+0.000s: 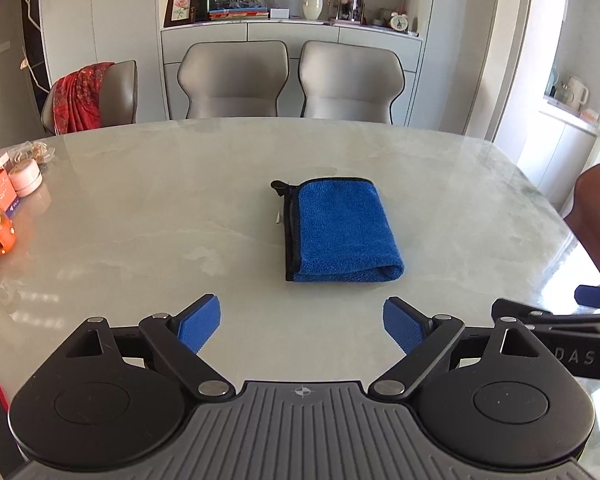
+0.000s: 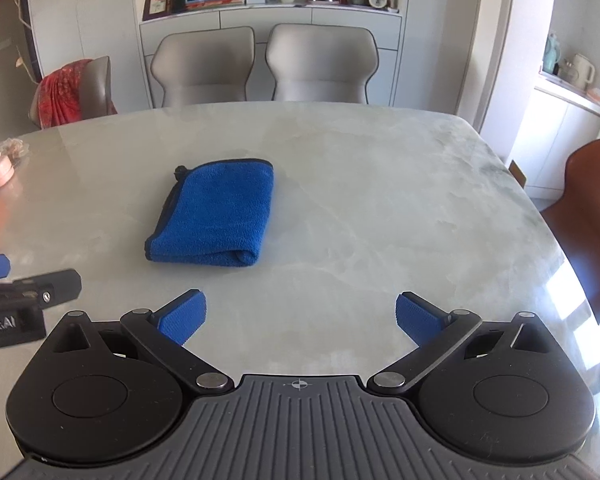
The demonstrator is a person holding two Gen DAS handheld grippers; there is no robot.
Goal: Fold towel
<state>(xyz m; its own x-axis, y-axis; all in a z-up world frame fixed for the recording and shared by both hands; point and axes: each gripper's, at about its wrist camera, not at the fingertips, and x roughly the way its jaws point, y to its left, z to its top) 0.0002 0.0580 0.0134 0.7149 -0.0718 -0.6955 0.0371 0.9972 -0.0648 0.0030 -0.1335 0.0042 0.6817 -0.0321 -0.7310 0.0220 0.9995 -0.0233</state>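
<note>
From the left wrist, we see our left tongs (image 1: 301,325) spread wide with nothing between them, above the tabletop (image 1: 140,216); the folded blue towel (image 1: 342,230) lies just beyond. From the right wrist, our right tongs (image 2: 300,318) gape equally, the towel (image 2: 216,214) ahead and leftward.

You see royal blue towel (image 1: 342,229) with black trim; pale grey marbled table (image 1: 140,208); your gripper pads (image 1: 199,323) blue, arms black; beige chairs (image 1: 234,78); red patterned cloth (image 1: 80,96).
</note>
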